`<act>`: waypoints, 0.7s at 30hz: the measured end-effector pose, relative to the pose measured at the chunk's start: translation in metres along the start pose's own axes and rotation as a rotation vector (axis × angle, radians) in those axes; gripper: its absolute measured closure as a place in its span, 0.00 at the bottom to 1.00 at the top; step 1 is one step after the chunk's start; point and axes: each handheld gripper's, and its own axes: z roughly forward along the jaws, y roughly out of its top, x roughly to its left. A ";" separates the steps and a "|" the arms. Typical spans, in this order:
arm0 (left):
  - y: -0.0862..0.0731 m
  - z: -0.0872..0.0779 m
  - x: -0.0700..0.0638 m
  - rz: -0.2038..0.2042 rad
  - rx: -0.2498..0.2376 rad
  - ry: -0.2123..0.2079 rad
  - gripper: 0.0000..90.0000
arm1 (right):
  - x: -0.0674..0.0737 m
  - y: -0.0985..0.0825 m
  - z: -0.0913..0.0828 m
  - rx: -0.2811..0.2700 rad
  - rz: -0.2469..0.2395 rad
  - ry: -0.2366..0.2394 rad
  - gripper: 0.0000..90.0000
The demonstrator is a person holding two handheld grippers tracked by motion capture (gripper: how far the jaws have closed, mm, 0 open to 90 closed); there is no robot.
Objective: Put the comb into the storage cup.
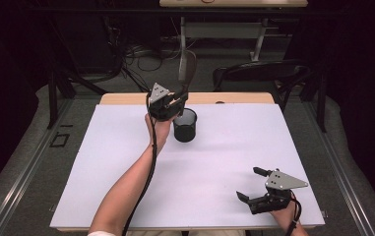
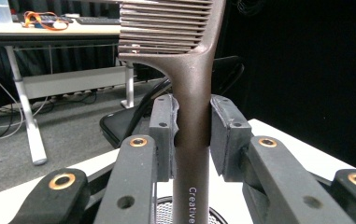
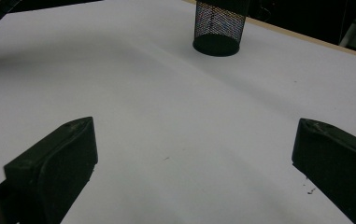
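Above the mesh pen cup [image 1: 185,125] at frame centre, the left claw [image 1: 177,101] grips a comb [image 2: 192,140] upright, not yet dropped in; the right claw [image 1: 254,184] rests open, lower right.

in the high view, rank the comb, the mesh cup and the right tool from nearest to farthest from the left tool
1. Comb: clamped in the left tool, standing upright above it.
2. Black mesh cup: on the white table, right beside and just below the left tool.
3. Right tool: far off near the table's front right corner, jaws wide open.
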 end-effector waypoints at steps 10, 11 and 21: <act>-0.003 0.003 0.000 0.000 -0.008 -0.010 0.81 | 0.000 0.000 0.000 0.001 0.002 0.001 0.00; -0.004 0.004 0.000 0.001 -0.009 -0.011 0.81 | 0.000 0.000 0.000 0.001 0.002 0.001 0.00; -0.008 0.006 0.001 -0.004 -0.013 -0.003 0.81 | -0.001 0.000 0.000 0.001 0.002 -0.001 0.00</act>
